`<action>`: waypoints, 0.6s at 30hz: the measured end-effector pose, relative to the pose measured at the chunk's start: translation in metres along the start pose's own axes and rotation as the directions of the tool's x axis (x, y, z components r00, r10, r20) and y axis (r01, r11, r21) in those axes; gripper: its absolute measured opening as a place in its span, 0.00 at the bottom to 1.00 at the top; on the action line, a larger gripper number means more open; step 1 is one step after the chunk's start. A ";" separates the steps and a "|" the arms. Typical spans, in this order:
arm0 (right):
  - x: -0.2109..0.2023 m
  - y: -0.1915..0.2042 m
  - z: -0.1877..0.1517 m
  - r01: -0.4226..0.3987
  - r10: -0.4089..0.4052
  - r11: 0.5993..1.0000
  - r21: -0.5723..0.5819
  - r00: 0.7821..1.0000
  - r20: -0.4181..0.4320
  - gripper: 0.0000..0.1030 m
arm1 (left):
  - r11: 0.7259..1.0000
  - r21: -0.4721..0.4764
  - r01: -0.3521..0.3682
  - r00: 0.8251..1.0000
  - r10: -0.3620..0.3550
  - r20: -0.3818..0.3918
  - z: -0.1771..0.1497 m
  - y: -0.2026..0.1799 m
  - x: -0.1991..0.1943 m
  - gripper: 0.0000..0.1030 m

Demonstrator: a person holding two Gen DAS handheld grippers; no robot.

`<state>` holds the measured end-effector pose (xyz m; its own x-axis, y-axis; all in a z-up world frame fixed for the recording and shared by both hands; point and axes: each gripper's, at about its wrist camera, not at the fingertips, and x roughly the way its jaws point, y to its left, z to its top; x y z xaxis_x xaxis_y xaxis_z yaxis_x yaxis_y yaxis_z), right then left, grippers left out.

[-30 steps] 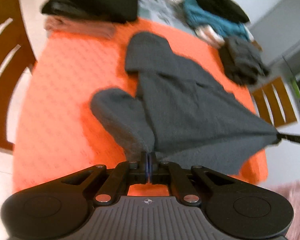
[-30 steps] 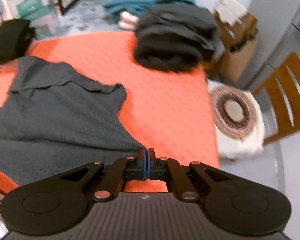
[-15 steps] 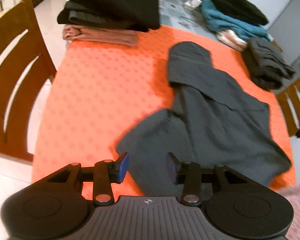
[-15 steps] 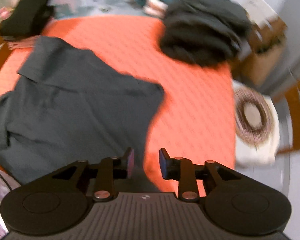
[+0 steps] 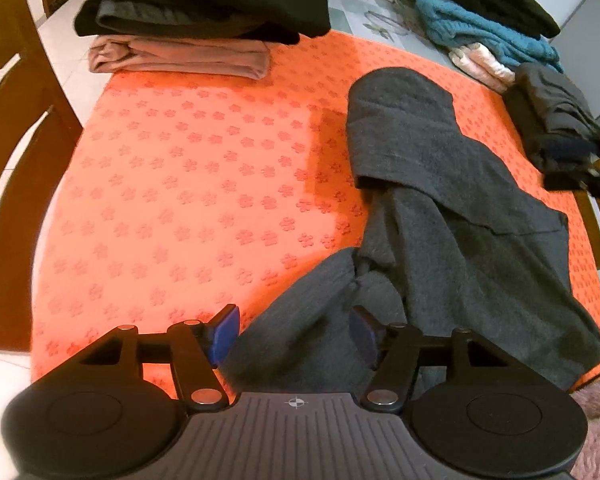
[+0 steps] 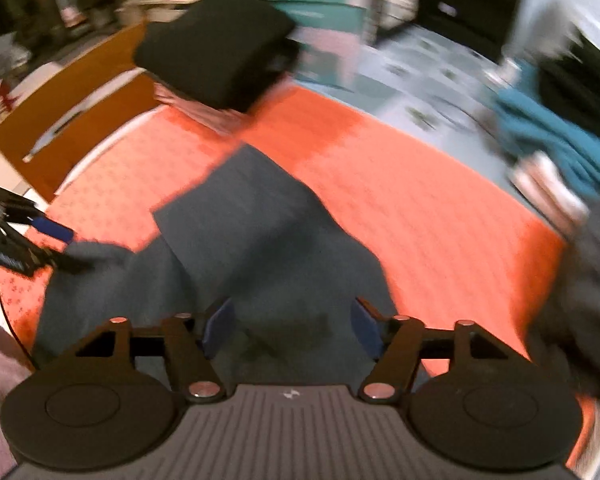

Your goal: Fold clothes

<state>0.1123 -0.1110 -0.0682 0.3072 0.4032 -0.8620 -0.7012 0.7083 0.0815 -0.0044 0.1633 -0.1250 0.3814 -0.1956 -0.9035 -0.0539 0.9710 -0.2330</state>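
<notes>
Both hand-held grippers have let go since a second ago, and one dark grey knitted garment [image 5: 452, 216] now lies slack on the orange flower-patterned tabletop [image 5: 188, 184].
Left hand-held gripper [image 5: 296, 330] and right hand-held gripper [image 6: 290, 326] each hover with jaws spread wide over the garment's near edge, gripping nothing. One folded stack of black and pink clothes [image 5: 204, 12] sits at the far-left corner; one unfolded teal, black and grey heap [image 5: 496, 40] lies far right.

Right gripper [image 6: 292, 330]: jaws spread wide over the near hem.
Dark grey garment [image 6: 252, 240]: lying rumpled on the orange tablecloth [image 6: 420, 208].
Left gripper [image 6: 40, 236]: at the garment's left edge.
Folded stack [image 6: 216, 52]: far corner, blurred.
</notes>
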 end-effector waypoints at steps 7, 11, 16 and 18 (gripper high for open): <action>0.059 0.051 0.042 -0.123 0.116 0.965 -0.233 0.992 -0.046 0.73 | 1.000 0.006 -0.010 1.000 0.010 -0.004 0.005 -0.006 0.012 0.60; 0.077 0.070 0.041 -0.134 0.113 0.937 -0.323 0.990 -0.082 0.70 | 1.000 -0.004 -0.017 1.000 0.016 -0.012 0.007 -0.005 0.016 0.50; 0.078 0.062 0.038 -0.099 0.075 0.931 -0.351 0.994 -0.082 0.07 | 0.998 -0.036 -0.045 0.999 0.044 -0.015 0.008 -0.004 0.018 0.13; 0.072 0.052 0.040 -0.079 0.060 0.938 -0.339 0.996 -0.066 0.05 | 0.997 -0.047 -0.058 0.998 0.058 -0.012 0.008 -0.003 0.017 0.09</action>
<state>0.1232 -0.0220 -0.1057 0.2211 0.4057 -0.8869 -0.8996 0.4360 -0.0248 0.0097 0.1578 -0.1365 0.3668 -0.1410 -0.9195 -0.1193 0.9731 -0.1969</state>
